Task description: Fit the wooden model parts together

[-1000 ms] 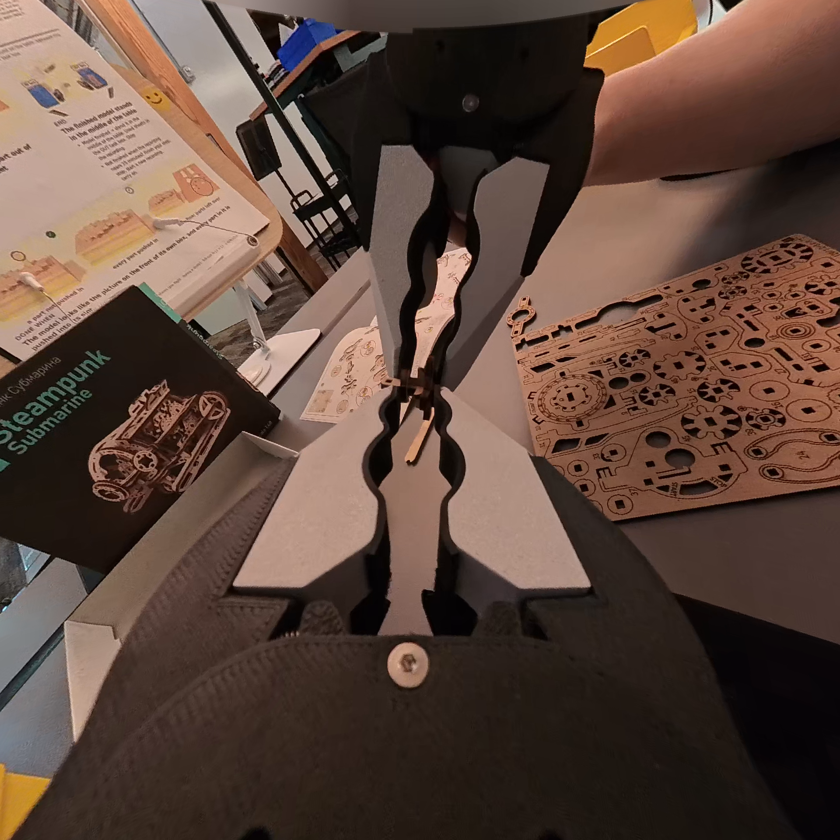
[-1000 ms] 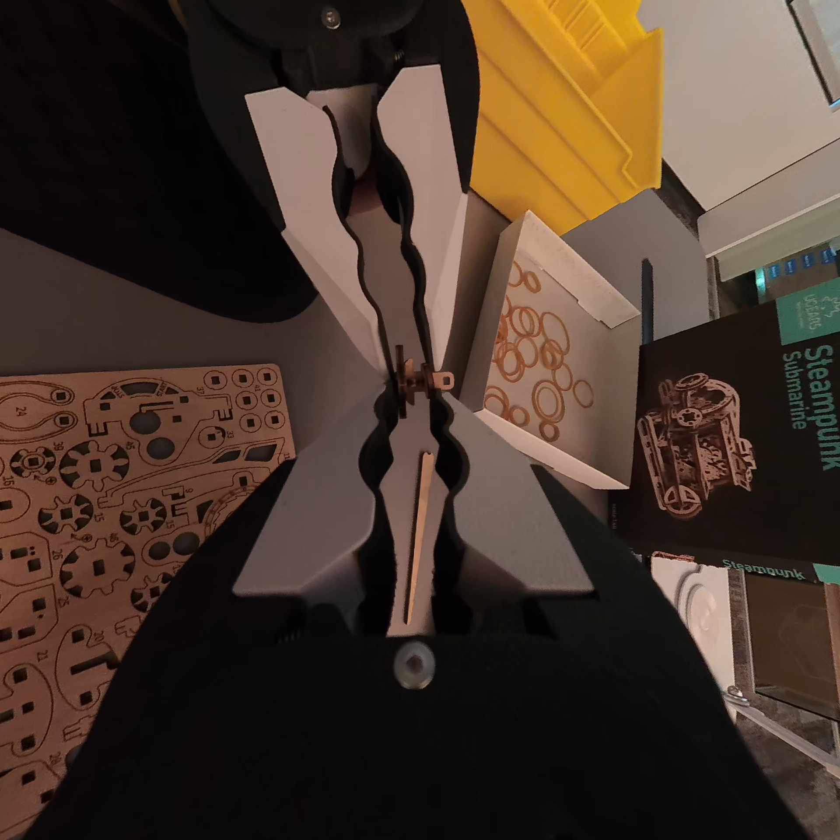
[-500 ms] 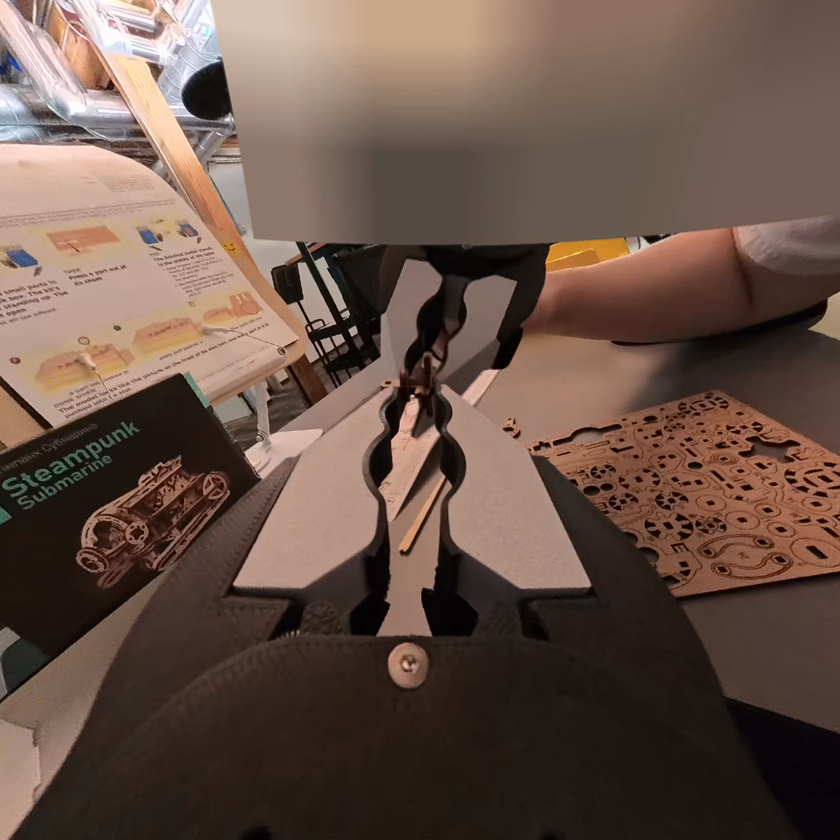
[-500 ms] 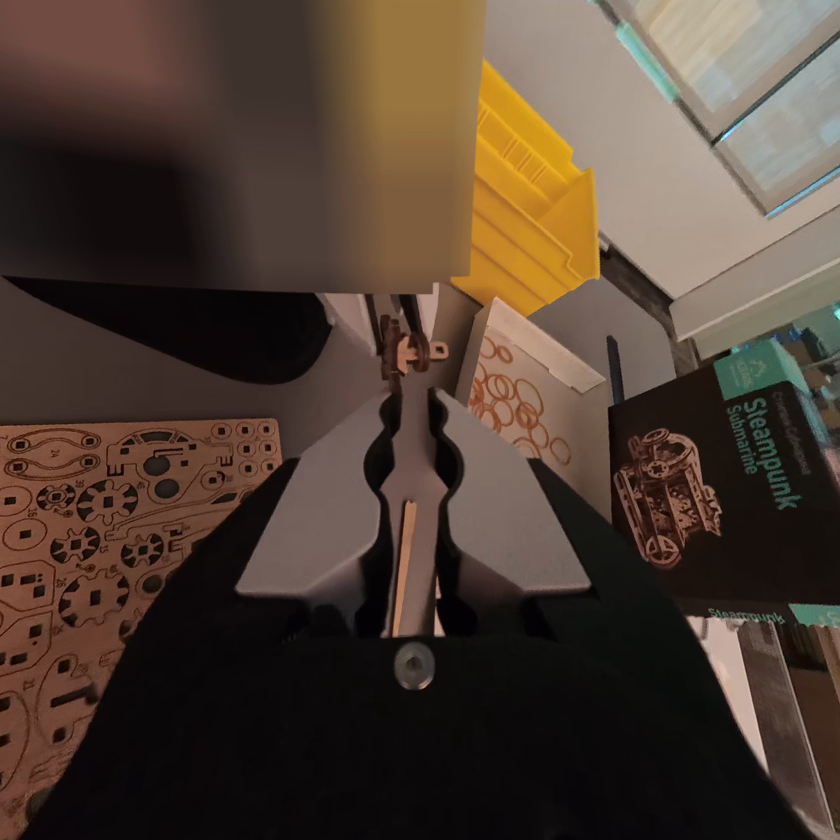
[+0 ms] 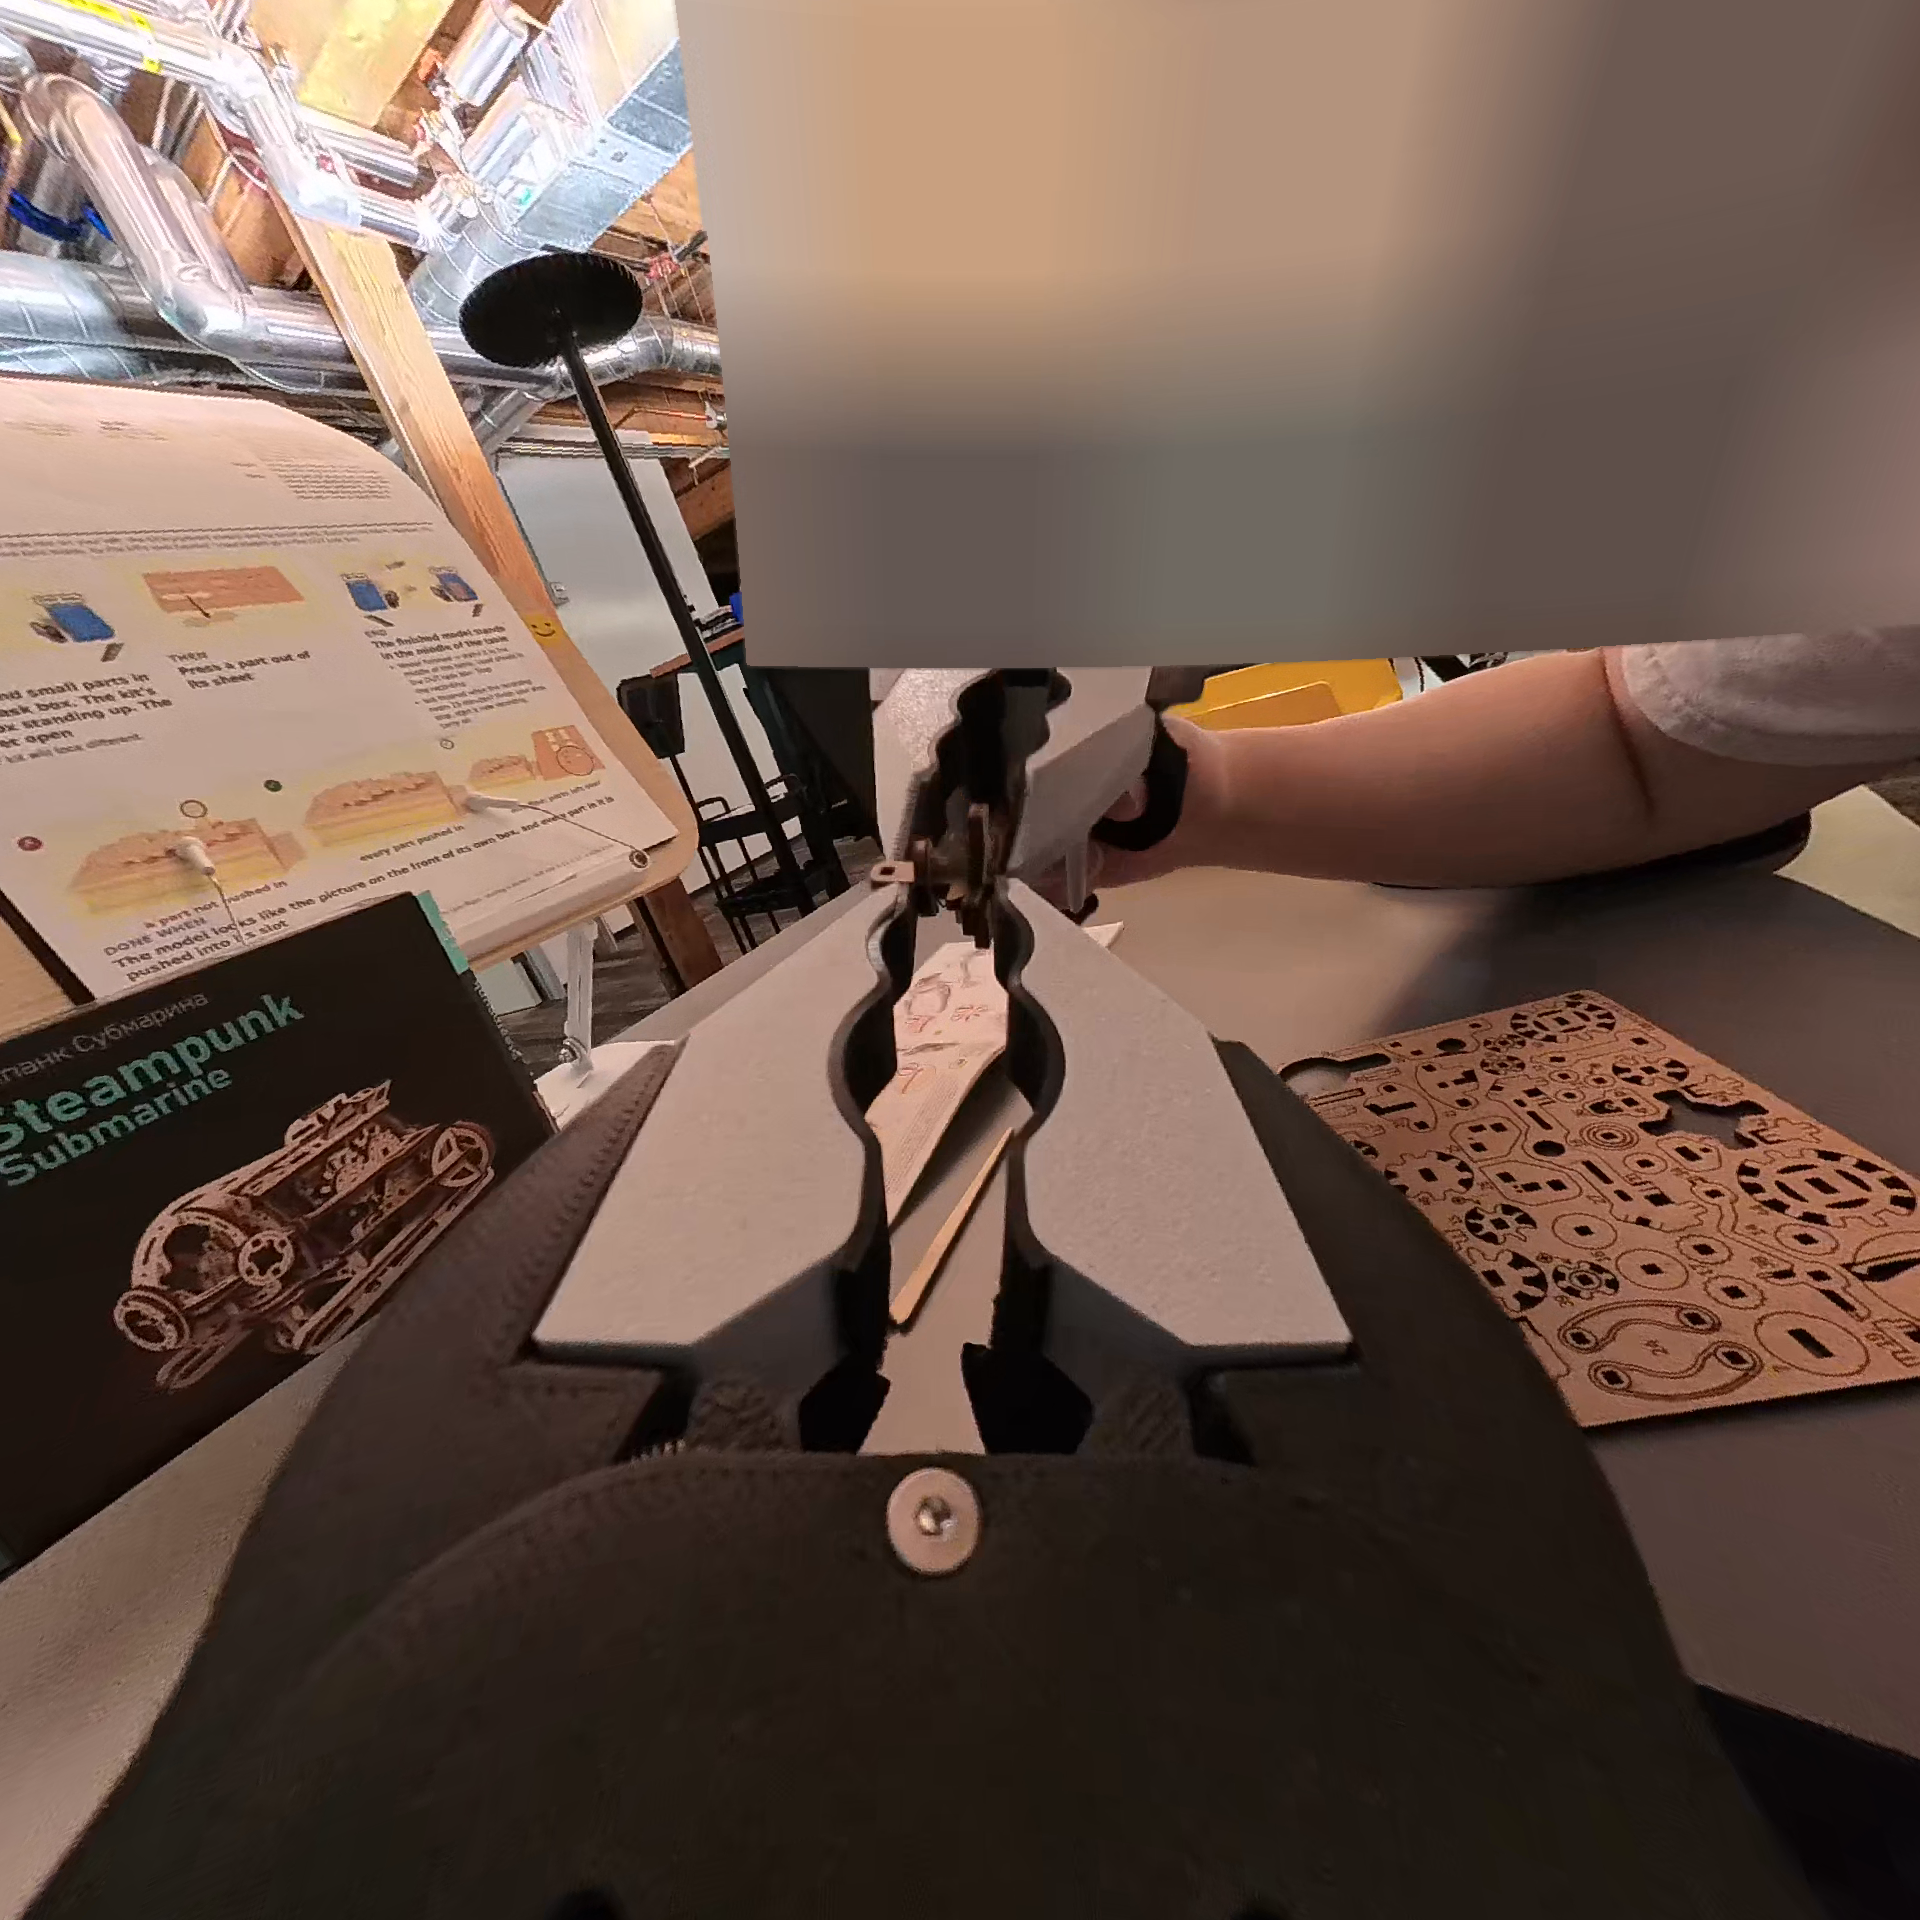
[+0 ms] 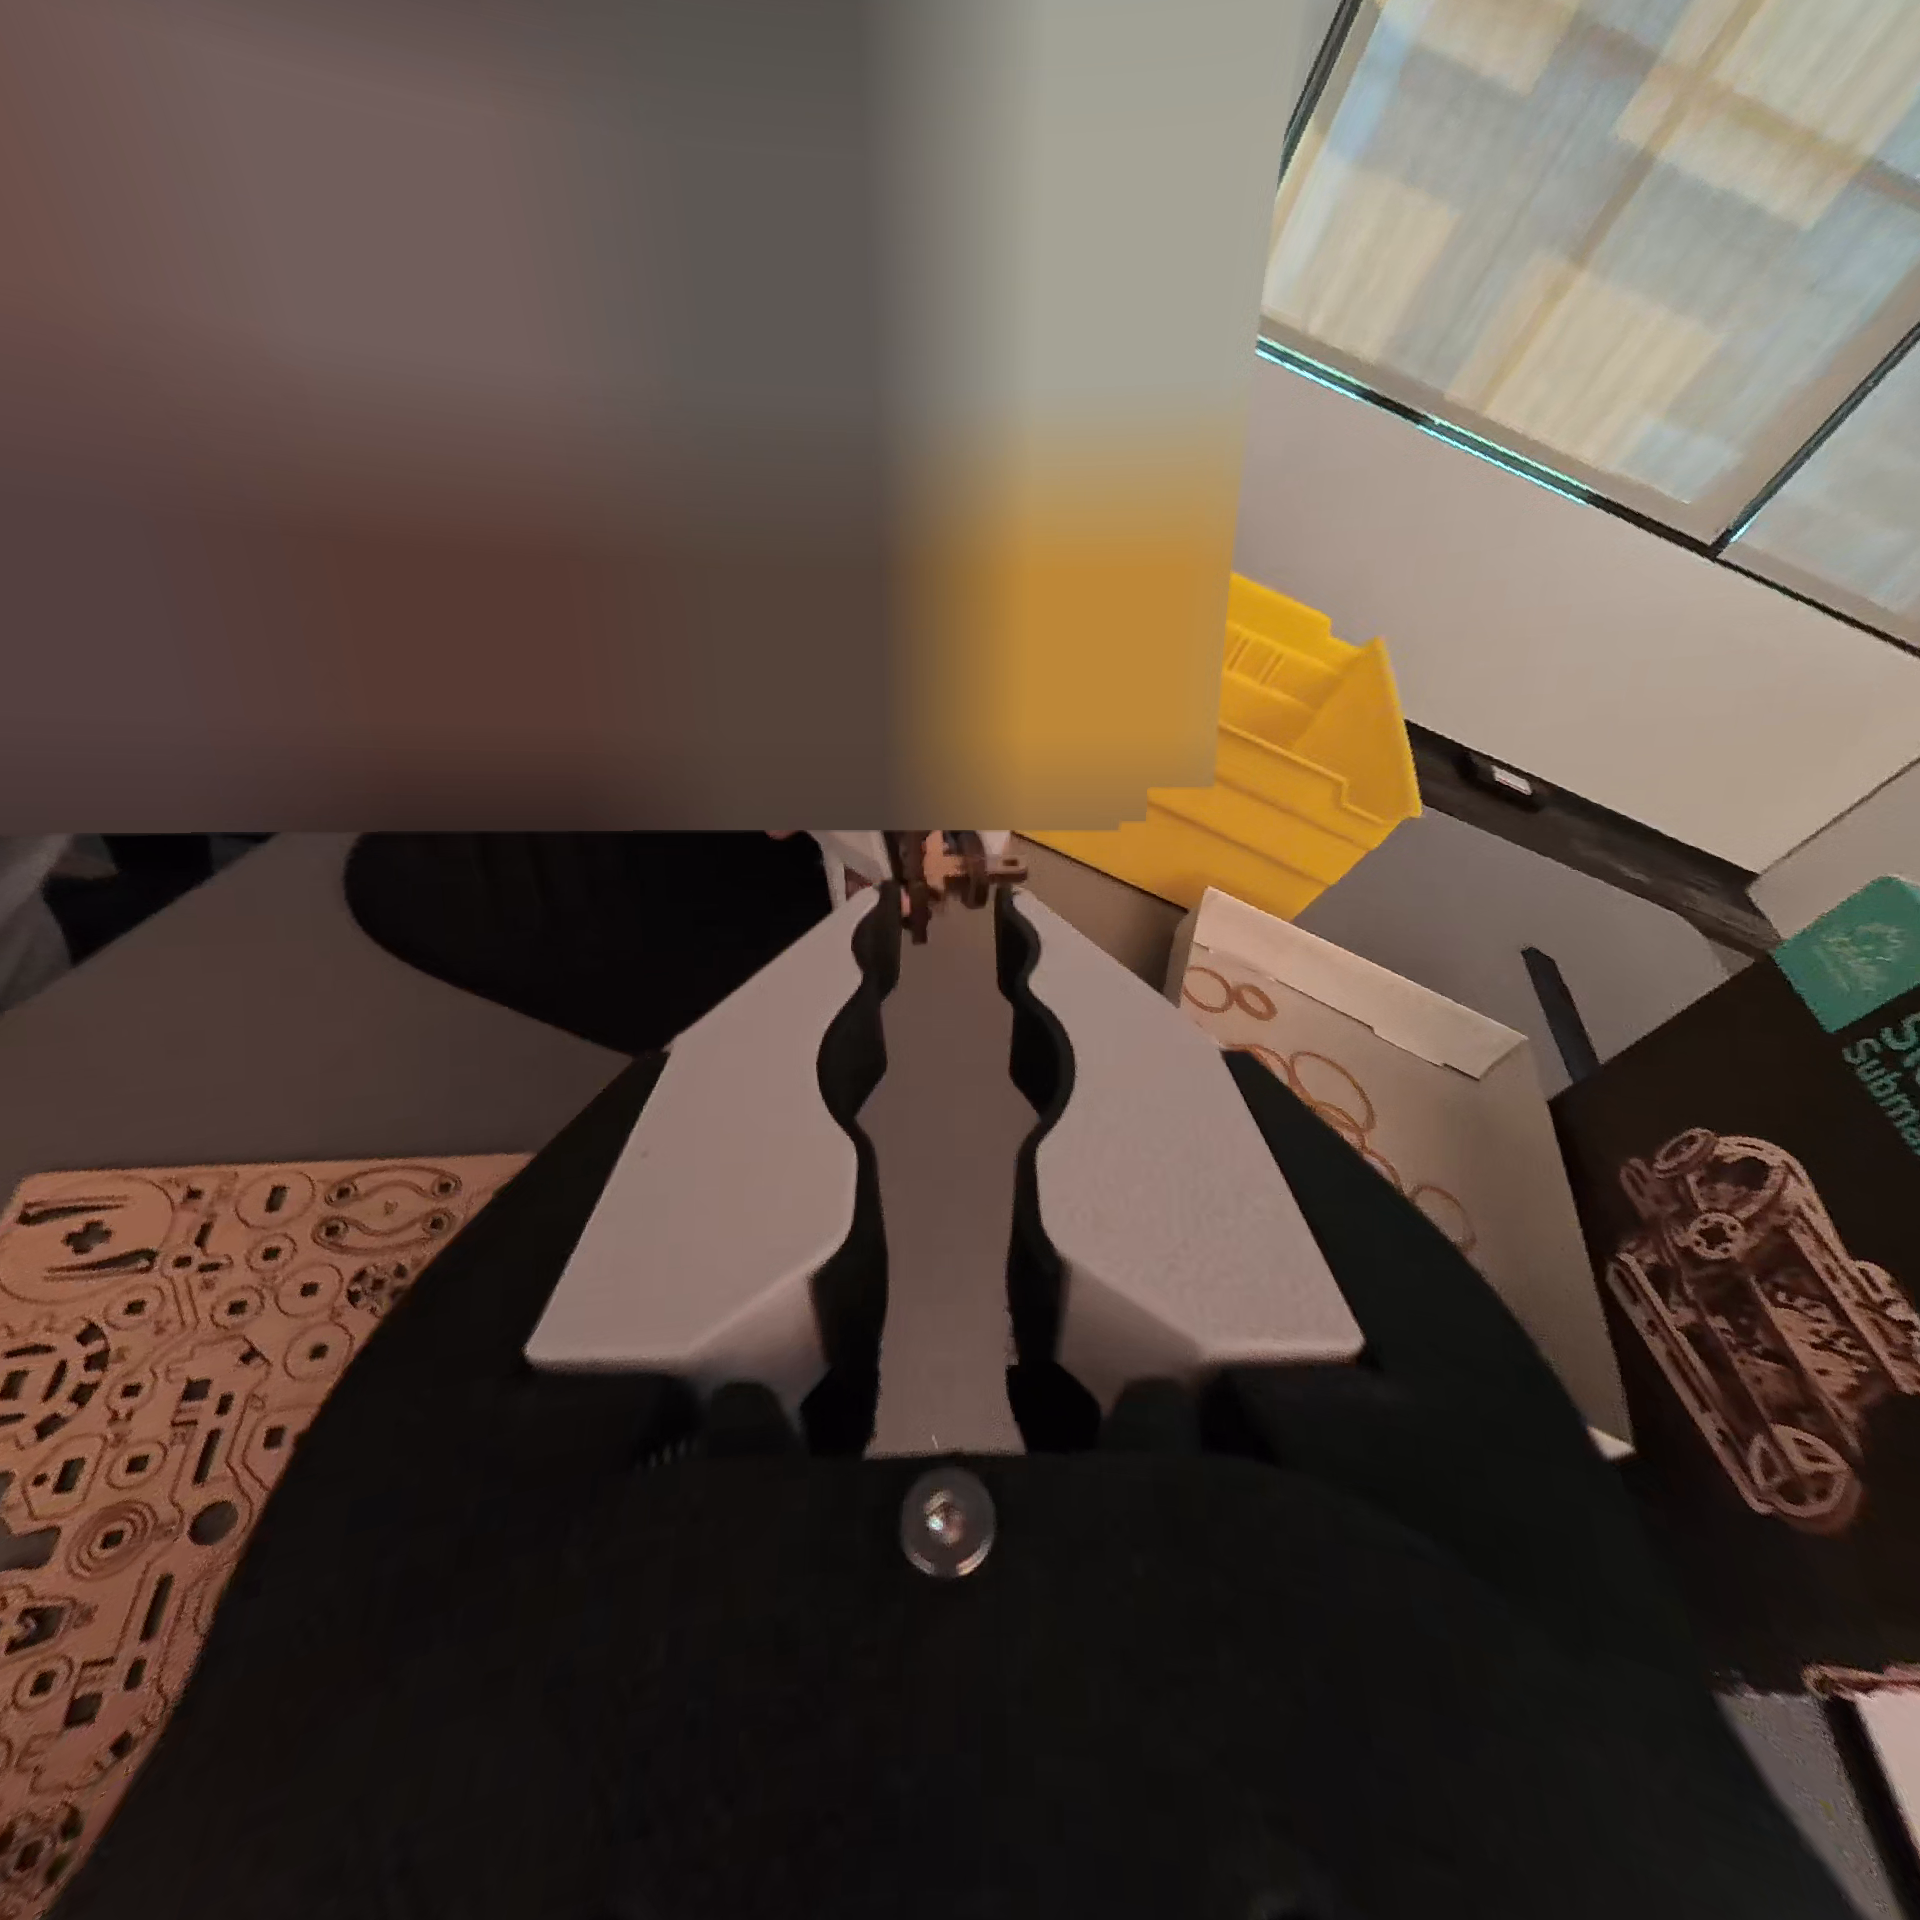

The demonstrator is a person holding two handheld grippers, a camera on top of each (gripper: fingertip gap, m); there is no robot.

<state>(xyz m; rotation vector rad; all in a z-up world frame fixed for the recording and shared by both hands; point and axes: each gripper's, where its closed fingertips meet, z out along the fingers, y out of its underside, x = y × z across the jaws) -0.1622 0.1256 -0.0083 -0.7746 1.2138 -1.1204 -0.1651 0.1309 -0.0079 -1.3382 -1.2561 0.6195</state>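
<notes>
Two grippers meet tip to tip above a grey table [image 5: 1714, 935], with one small wooden assembly [image 5: 951, 868] between them. The left gripper [image 5: 948, 902] has its fingers drawn close at the tips and pinches the assembly there; a small tab sticks out of it to the left. In the right wrist view the right gripper [image 6: 943, 902] reaches the same assembly [image 6: 956, 868] at its tips, but a blurred patch cuts off the far side and the fingers stand a little apart, so I cannot tell whether it clamps the piece or only touches it.

One thin wooden stick [image 5: 951, 1226] lies on the table beneath the gap of the left gripper, beside one folded instruction leaflet [image 5: 935, 1049]. One laser-cut parts sheet [image 5: 1621, 1195] lies flat to the right in the left wrist view, with many pieces already punched out; the same sheet [image 6: 156, 1403] shows at lower left in the right wrist view.

One dark kit box [image 5: 229, 1153] stands at the left, before one printed poster [image 5: 260, 707] on a wooden easel. One open white box [image 6: 1351, 1091] holds several rubber bands, too overlapped to count. One yellow bin [image 6: 1309, 748] sits behind it. One bare forearm [image 5: 1403, 790] reaches in from the right.
</notes>
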